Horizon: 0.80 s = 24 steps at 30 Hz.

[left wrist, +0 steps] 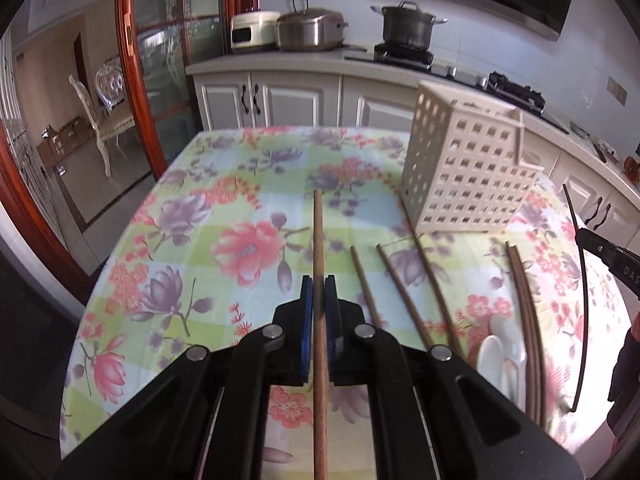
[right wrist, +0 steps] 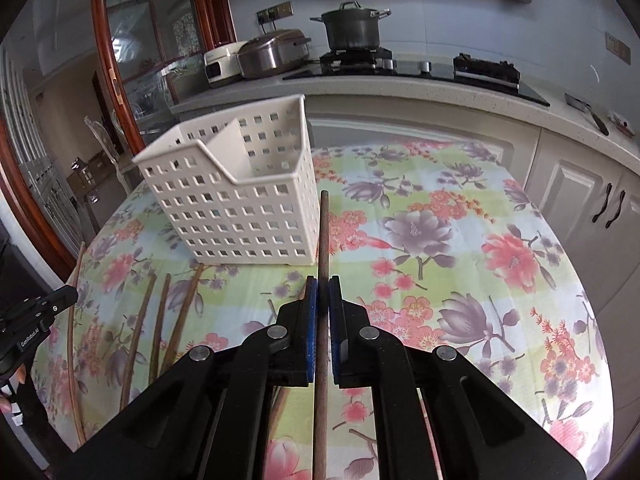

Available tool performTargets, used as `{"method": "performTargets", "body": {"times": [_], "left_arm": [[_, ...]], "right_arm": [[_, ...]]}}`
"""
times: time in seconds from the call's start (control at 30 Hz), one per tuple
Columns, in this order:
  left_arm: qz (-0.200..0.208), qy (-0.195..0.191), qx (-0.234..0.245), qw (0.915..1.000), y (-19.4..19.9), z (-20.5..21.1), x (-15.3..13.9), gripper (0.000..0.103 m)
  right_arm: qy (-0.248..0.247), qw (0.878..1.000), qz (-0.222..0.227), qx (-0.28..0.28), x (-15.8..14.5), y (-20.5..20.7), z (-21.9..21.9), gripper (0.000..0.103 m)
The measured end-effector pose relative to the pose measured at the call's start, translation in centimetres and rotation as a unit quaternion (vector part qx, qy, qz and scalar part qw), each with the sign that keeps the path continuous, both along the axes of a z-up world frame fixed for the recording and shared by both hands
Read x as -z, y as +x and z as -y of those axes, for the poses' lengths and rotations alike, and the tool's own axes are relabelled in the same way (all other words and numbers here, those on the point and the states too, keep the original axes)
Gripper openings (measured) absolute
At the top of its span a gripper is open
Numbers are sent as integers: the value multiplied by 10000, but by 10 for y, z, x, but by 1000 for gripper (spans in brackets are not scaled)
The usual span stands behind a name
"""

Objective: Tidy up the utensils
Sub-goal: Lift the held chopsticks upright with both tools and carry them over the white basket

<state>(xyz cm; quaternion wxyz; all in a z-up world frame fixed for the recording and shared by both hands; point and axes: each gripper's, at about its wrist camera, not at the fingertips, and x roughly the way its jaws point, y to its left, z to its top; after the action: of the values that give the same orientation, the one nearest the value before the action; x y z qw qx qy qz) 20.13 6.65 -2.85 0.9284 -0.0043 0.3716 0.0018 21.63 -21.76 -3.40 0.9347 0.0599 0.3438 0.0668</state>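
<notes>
While both cameras look across the floral tablecloth [left wrist: 240, 208], I note it covers the whole table, with a kitchen counter [right wrist: 400, 84] beyond its far edge. On that counter stand a steel pot [right wrist: 352, 28] on the stove and a rice cooker [left wrist: 308, 28] to its left. My next item is the white perforated utensil holder [right wrist: 240, 204], upright on the far part of the cloth; it sits right of centre in the left wrist view and left of centre in the right wrist view. My left gripper [left wrist: 319, 292] has its blue pads closed narrowly on a brown chopstick [left wrist: 319, 240], which runs straight forward between them, raised over the cloth. My right gripper [right wrist: 322, 292] is likewise closed on a darker chopstick [right wrist: 323, 232], whose tip lies just beside the holder's near right corner. Loose chopsticks [left wrist: 404, 292] lie on the cloth near the holder, between the two grippers. White spoons [left wrist: 500, 352] lie on the cloth among them, at the near side.
</notes>
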Motion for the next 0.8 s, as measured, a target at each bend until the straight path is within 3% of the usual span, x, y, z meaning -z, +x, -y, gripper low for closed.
{"method": "performTargets", "body": {"times": [0.43,0.8], "left_arm": [[975,-28,86,9952,-38,17,-60,6],[1395,-9,92,9902,-53,22,-82,6]], "right_arm": [[-198,9925,1171,-298,-62,-59,-10,6],[-275,9886,1447,-304,-78,-78,-10,6]]}}
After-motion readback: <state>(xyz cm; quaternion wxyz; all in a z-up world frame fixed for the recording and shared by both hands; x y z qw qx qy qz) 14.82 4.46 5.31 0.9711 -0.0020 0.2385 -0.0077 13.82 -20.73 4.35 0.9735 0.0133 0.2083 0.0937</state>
